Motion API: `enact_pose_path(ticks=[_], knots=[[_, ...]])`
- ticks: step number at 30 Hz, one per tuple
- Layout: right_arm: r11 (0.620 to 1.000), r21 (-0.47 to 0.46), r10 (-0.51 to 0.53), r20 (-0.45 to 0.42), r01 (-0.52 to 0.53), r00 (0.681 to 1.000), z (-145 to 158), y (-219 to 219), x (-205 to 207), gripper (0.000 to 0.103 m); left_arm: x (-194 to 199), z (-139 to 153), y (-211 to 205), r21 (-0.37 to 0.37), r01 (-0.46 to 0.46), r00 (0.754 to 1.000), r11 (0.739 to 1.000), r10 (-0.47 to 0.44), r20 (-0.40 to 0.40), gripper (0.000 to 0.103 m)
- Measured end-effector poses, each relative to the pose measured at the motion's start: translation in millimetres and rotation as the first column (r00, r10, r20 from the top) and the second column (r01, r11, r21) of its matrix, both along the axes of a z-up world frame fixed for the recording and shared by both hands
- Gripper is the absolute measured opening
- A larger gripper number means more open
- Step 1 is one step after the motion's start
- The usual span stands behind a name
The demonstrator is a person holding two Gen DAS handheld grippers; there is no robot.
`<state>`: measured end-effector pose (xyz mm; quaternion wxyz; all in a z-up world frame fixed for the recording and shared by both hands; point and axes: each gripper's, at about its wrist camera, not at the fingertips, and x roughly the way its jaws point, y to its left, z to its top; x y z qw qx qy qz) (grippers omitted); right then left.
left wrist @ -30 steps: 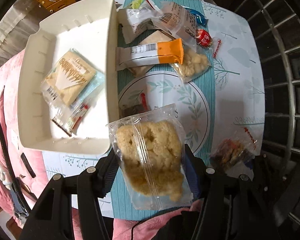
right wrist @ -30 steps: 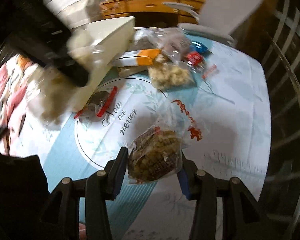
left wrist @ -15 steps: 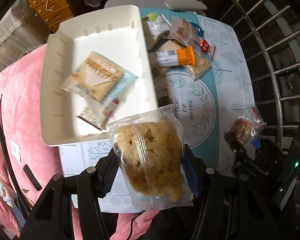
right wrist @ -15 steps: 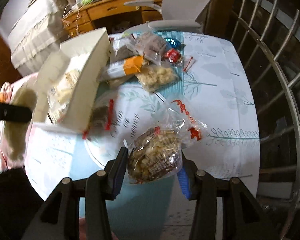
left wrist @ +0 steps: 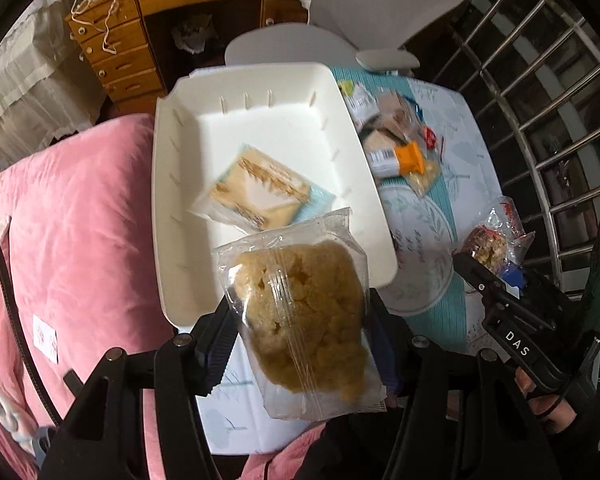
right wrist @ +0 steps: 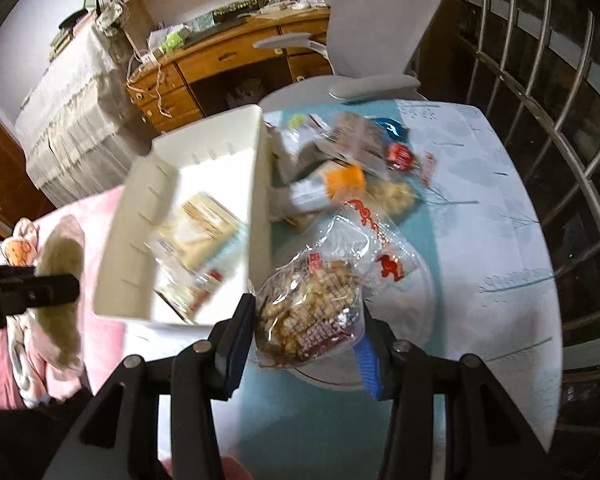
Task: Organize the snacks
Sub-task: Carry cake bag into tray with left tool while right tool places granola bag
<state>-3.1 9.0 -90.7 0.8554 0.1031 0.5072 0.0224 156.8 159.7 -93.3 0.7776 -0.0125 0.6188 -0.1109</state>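
My left gripper (left wrist: 300, 328) is shut on a clear bag of pale puffed-rice cake (left wrist: 304, 312), held in the air over the near rim of the white tray (left wrist: 180, 184). A beige wheat-print cracker packet (left wrist: 260, 192) lies inside the tray. My right gripper (right wrist: 306, 320) is shut on a clear bag of brown grain crisps (right wrist: 312, 308), held above the table right of the tray (right wrist: 260, 200). That same gripper (left wrist: 496, 280) and its bag (left wrist: 488, 244) show at the right of the left wrist view. The left gripper's bag (right wrist: 60, 280) appears blurred at the far left.
A heap of loose snacks, with an orange-ended bar (left wrist: 400, 158) (right wrist: 332, 188) and a red candy (right wrist: 400, 156), lies on the teal and white tablecloth (right wrist: 480, 220) beyond the tray. A white chair (right wrist: 372, 40) stands behind the table, pink bedding (left wrist: 68, 240) at left, metal railing (right wrist: 560, 120) at right.
Both grippers rose with their bags. The left one moved left, from over the tablecloth to over the tray's near rim. The right one moved toward the tray and its view rolled.
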Motion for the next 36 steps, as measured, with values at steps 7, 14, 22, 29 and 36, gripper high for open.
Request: enact_pose_path(ticks=[7, 14, 22, 29, 36], knots=[[0.999, 0.052, 0.005, 0.044, -0.007, 0.999, 14.4, 39.1, 20.9, 0.046, 15.1, 3.7, 37.2, -0.04, -0.01, 0.996, 0.999, 0.014, 0.083, 0.058], [0.999, 0.048, 0.015, -0.001, -0.015, 1.0, 9.7, 66.6, 36.9, 0.046, 27.5, -4.8, 57.2, -0.05, -0.056, 0.991, 0.997, 0.062, 0.118, 0.061], [0.992, 0.121, -0.036, -0.072, 0.045, 0.997, -6.3, 63.6, 48.2, 0.059, 32.6, -8.2, 54.1, -0.066, -0.057, 0.989, 0.996, 0.065, 0.131, 0.088], [0.987, 0.13, -0.087, -0.053, 0.094, 0.995, -2.9, 49.2, 42.0, 0.062, 28.2, -13.5, 43.8, -0.071, -0.04, 0.992, 0.997, 0.048, 0.117, 0.088], [0.98, 0.149, -0.121, -0.057, 0.128, 0.991, -4.6, 32.6, 34.5, 0.063, 19.6, -14.3, 30.1, -0.106, -0.012, 0.992, 0.994, 0.026, 0.125, 0.088]])
